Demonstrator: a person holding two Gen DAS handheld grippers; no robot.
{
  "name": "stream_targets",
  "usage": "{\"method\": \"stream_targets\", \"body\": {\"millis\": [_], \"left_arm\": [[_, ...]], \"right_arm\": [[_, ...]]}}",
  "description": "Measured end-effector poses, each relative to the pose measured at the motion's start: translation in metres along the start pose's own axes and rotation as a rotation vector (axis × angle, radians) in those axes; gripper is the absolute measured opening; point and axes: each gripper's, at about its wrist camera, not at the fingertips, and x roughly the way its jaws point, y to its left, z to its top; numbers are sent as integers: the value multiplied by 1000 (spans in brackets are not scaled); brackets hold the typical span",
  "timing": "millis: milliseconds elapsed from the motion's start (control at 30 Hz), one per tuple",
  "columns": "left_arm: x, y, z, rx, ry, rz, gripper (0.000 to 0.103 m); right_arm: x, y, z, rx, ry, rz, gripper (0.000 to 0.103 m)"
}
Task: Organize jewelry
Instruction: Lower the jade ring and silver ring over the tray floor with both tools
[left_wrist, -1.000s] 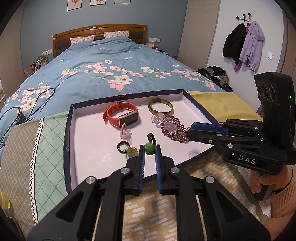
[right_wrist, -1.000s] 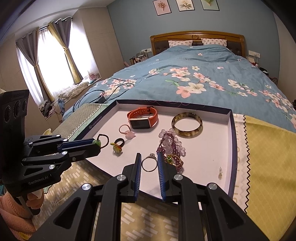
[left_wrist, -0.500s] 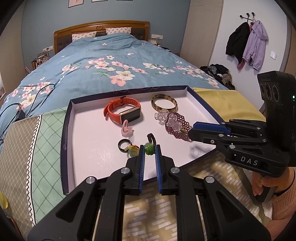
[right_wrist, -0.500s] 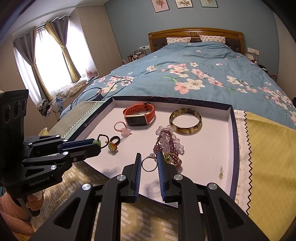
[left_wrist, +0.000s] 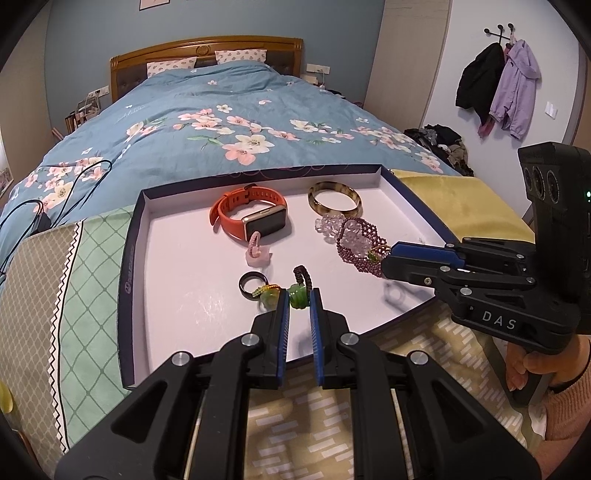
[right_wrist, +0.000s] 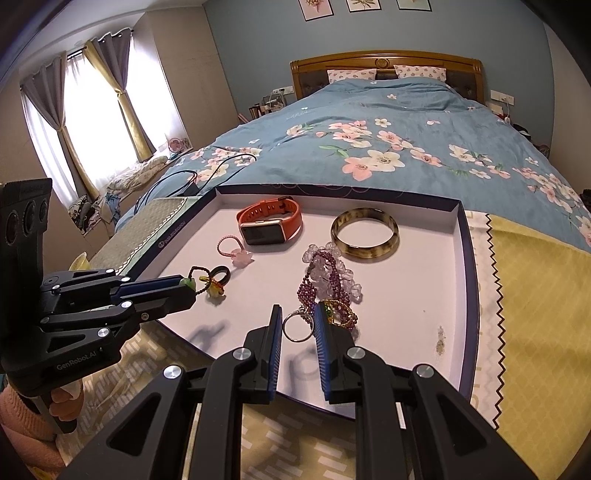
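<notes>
A white tray with a dark rim (left_wrist: 127, 258) (right_wrist: 465, 280) holds an orange watch (left_wrist: 255, 212) (right_wrist: 269, 221), a horn bangle (left_wrist: 334, 197) (right_wrist: 365, 234), a purple bead bracelet (left_wrist: 360, 242) (right_wrist: 328, 280), a pink charm (left_wrist: 256, 251) (right_wrist: 234, 251) and a black ring (left_wrist: 251, 284) (right_wrist: 221, 273). My left gripper (left_wrist: 299, 299) (right_wrist: 186, 286) is shut on a green bead charm (left_wrist: 298, 295) with a dark cord, held above the tray. My right gripper (right_wrist: 297, 325) (left_wrist: 386, 258) is shut on a silver ring (right_wrist: 295, 326), also lifted.
The tray lies on patterned cloths (left_wrist: 92, 288) at the foot of a blue floral bed (left_wrist: 240, 122). A black cable (left_wrist: 55, 184) trails on the bed at the left. Coats (left_wrist: 498, 85) hang on the right wall. A small speck (right_wrist: 439, 339) lies in the tray's right part.
Both grippers have risen a little and drawn back with their pieces; the silver ring now hangs clear of the tray with its shadow below it.
</notes>
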Motion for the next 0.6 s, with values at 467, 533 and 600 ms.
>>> {"method": "stream_targets", "body": {"millis": [467,533,600], "left_arm": [[6,2,-1,-8,13,6,12],[7,2,-1,-10,15,7,12],[8,3,-1,-11,17,8,12]], "right_arm": [[4,0,-1,-2,9,-2,16],[4,0,-1,-2,10,-2,16],[5,0,-1,-2,11,-2,16]]}}
